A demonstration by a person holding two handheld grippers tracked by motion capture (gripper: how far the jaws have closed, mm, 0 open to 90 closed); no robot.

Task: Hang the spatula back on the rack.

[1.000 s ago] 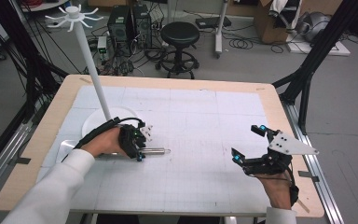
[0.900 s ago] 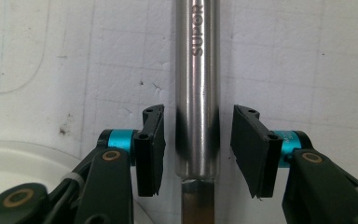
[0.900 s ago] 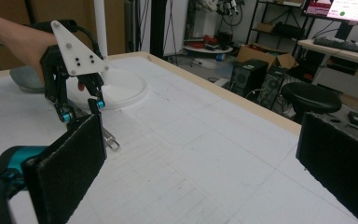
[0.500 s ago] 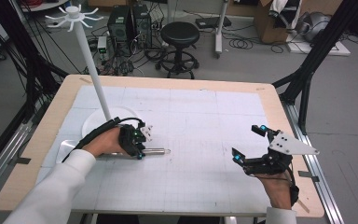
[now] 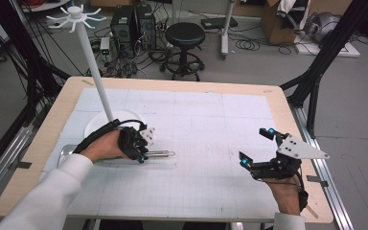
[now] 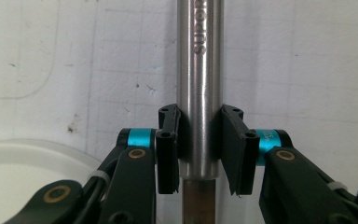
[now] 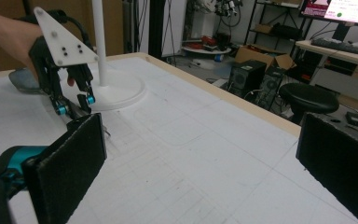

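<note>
Left gripper (image 6: 199, 140): jaws just closed in, pinching steel handle (image 6: 199, 70) lying on table (image 5: 211, 191).
Handle writing: engraved, partly readable, ending "oris".
Right gripper (image 5: 258, 146): jaws spread, holding nothing.

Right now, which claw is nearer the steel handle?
Left. The left claw has its jaws around the steel handle; the right claw hovers open, far across the table.

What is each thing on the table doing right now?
Left hand-held gripper: shut on the metal handle, jaws just closed in.
Metal handle: lying flat on the table, pinched between the pads.
Right hand-held gripper: open, holding nothing.
White stand: upright on its round base.
Table: covered by a white gridded mat.
</note>
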